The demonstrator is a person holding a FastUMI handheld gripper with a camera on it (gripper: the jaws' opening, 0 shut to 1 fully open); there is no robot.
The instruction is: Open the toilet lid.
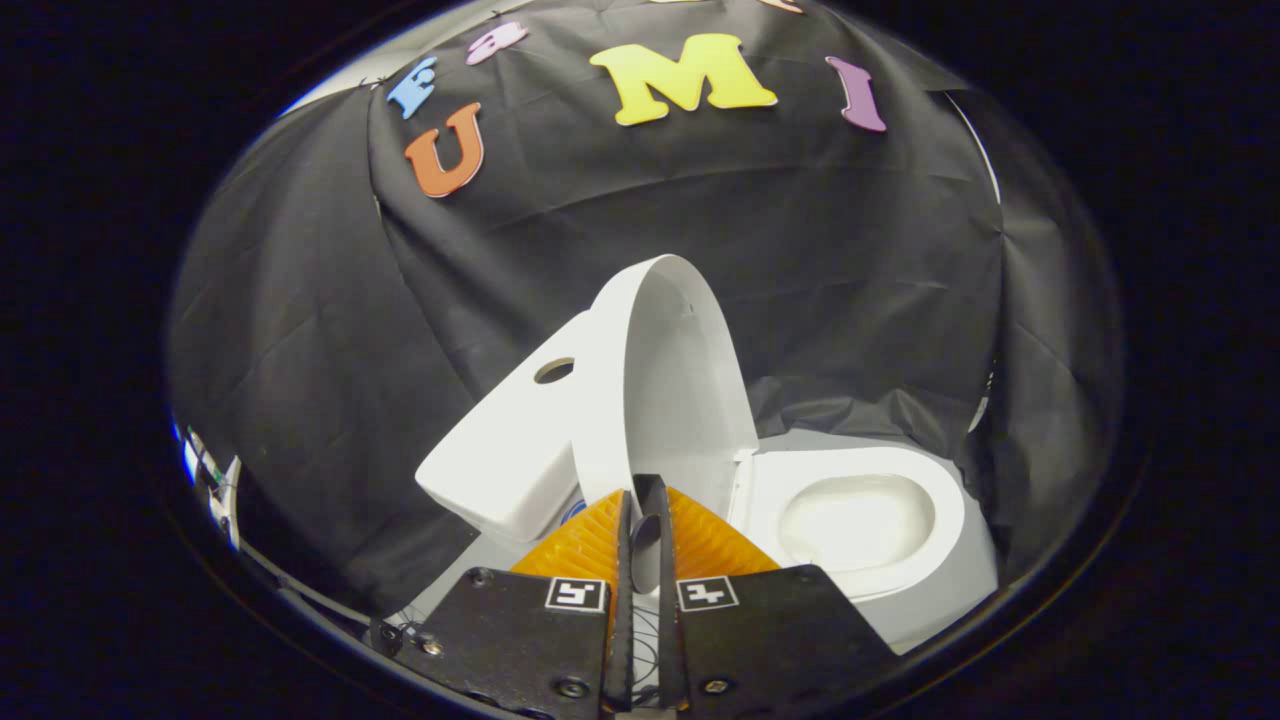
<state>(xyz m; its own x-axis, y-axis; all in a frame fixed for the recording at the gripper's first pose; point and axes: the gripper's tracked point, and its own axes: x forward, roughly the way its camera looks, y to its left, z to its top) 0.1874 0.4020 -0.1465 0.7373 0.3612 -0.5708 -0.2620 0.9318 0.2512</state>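
To the far left of the claw, a strip of pale clutter with some cables (pixel 212 478) is glimpsed past the edge of the black cloth wall (pixel 300 330); what it is cannot be told. Ahead of the claw and to its left, the white cistern (pixel 505 450) of the toilet is seen, tilted in this view, with a round hole (pixel 553 371) in its top face. Directly beyond the fingertips, the toilet lid (pixel 665 390) is found raised and standing roughly upright, leaning back against the cistern, its inner face turned toward the bowl side. The lower edge of the lid is met just ahead of the fingertips, and it seems to pass into the thin gap between them, though contact by both fingers cannot be made out with certainty.

The claw (pixel 640 500) is held narrow, its two fingers (pixel 700 545) brought nearly together with only a slim slit left between them. A square marker (pixel 576 594) is carried on each black finger base. A small blue object (pixel 574 512) is partly seen just left of the fingers, beneath the cistern; it is too hidden to be named.

To the right of the claw, and beyond the lid's hinge, the white seat and bowl (pixel 860 520) lie uncovered, with the pale hollow of the bowl seen inside the ring. The toilet is stood on a light grey floor (pixel 940 610), and the black cloth is draped behind and around it on the right.
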